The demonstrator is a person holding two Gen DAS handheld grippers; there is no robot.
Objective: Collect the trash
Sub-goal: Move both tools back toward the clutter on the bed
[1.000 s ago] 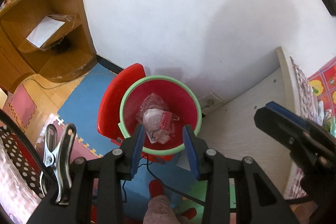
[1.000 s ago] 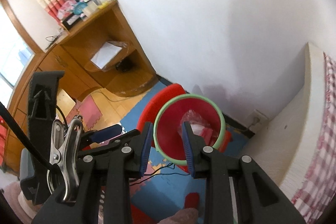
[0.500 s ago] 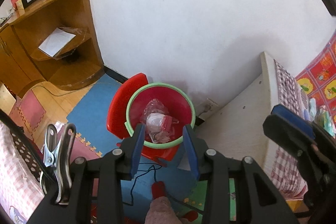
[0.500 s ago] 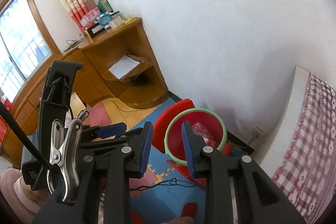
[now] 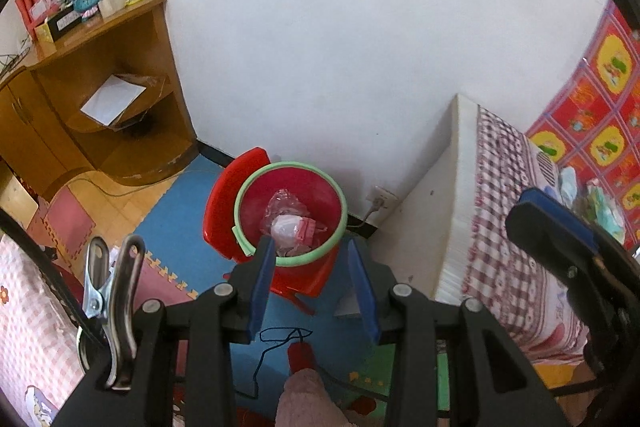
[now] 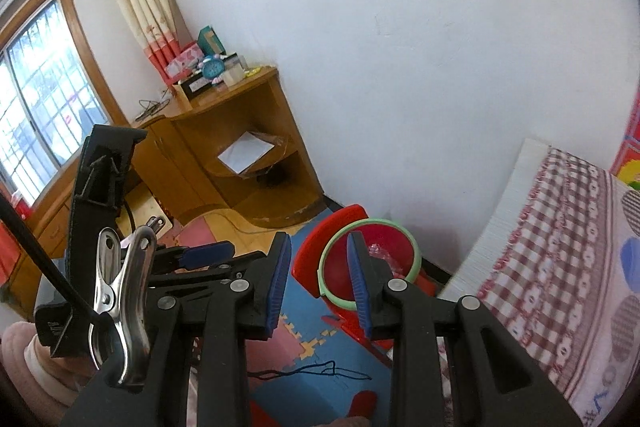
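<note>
Currently, in the left wrist view, your left gripper (image 5: pixel 312 287) stands released, jaws apart with nothing between them, pointing down at the red bin (image 5: pixel 291 213) with a green rim. Crumpled clear plastic trash (image 5: pixel 290 225) lies inside the bin, which sits on a red chair (image 5: pixel 228 203) against the wall beside the bed (image 5: pixel 500 227).

In the right wrist view, your right gripper (image 6: pixel 318 287) is likewise released and empty. The bin (image 6: pixel 370 261) shows behind its right finger, near the wooden corner shelf (image 6: pixel 240 139).
</note>
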